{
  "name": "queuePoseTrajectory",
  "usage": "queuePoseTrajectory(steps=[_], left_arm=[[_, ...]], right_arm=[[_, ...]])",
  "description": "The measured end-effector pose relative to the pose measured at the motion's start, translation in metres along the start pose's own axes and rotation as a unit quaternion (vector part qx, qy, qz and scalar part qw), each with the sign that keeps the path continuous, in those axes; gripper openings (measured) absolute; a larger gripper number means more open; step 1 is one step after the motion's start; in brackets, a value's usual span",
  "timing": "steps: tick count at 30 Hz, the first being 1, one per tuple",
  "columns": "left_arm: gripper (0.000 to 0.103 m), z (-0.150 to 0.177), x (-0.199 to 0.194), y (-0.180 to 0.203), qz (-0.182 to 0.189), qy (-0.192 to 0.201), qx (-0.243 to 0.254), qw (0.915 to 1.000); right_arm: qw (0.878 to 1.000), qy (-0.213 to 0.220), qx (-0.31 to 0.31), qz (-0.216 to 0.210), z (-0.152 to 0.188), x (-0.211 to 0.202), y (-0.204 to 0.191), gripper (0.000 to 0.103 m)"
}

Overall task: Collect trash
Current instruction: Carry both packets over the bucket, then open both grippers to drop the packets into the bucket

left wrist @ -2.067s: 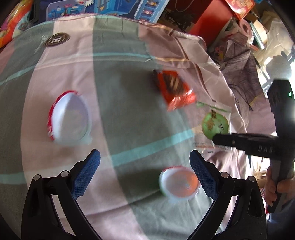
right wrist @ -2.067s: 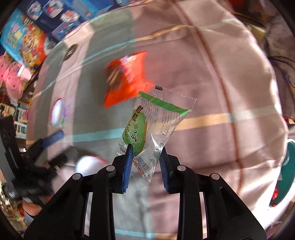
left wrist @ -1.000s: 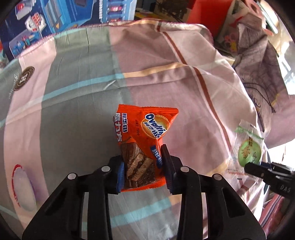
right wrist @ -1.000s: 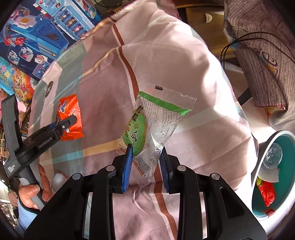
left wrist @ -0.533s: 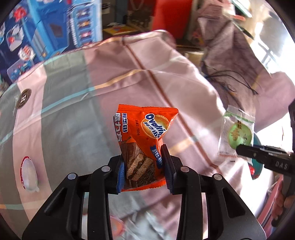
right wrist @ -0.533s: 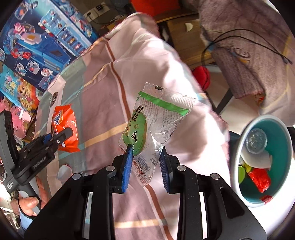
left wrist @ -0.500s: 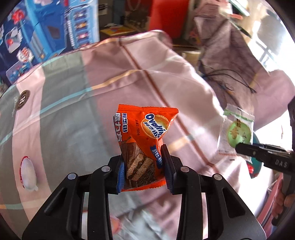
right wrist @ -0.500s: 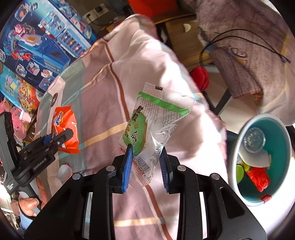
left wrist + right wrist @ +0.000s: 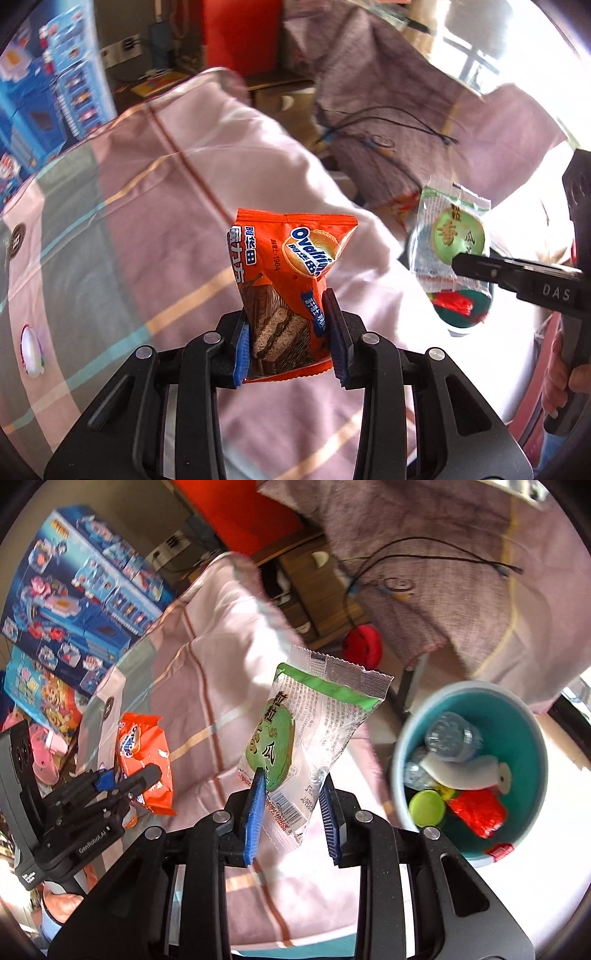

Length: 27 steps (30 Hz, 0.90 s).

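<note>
My left gripper (image 9: 290, 334) is shut on an orange Ovaltine snack packet (image 9: 291, 269) and holds it upright in the air over the striped cloth (image 9: 155, 206). My right gripper (image 9: 291, 808) is shut on a clear and green snack wrapper (image 9: 306, 738), held up near the cloth's right edge. The teal trash bin (image 9: 532, 746) stands on the floor to the right of it, holding bottles, a green cap and red wrappers. In the left wrist view the green wrapper (image 9: 448, 236) hangs over the bin (image 9: 461, 317). The orange packet (image 9: 146, 760) shows at the left of the right wrist view.
A white and red lid (image 9: 31, 350) lies on the cloth at the far left. Blue toy boxes (image 9: 74, 590) stand behind the cloth. A grey-covered piece of furniture (image 9: 424, 572) with a black cable rises behind the bin. A red object (image 9: 364, 646) lies on the floor.
Both grippers have carried their packets to the right, away from the middle of the cloth. The bin now sits larger and closer in the right wrist view.
</note>
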<state>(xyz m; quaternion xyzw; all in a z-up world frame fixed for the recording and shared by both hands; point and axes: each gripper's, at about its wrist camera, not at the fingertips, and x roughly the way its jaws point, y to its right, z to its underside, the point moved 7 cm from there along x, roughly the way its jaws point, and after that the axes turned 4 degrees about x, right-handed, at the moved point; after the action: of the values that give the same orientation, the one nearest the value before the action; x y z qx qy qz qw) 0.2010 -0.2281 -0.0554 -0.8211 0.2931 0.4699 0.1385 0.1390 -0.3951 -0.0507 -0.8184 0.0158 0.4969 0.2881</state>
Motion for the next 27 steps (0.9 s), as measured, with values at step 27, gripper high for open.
queuePoseTrajectory(steps=[27], left_arm=[[0.036,-0.011,0.069,0.215,0.095,-0.051,0.157,0.9817]], right_arm=[[0.989,0.049,0.128,0.048,0.012,-0.068,0.182,0.028]])
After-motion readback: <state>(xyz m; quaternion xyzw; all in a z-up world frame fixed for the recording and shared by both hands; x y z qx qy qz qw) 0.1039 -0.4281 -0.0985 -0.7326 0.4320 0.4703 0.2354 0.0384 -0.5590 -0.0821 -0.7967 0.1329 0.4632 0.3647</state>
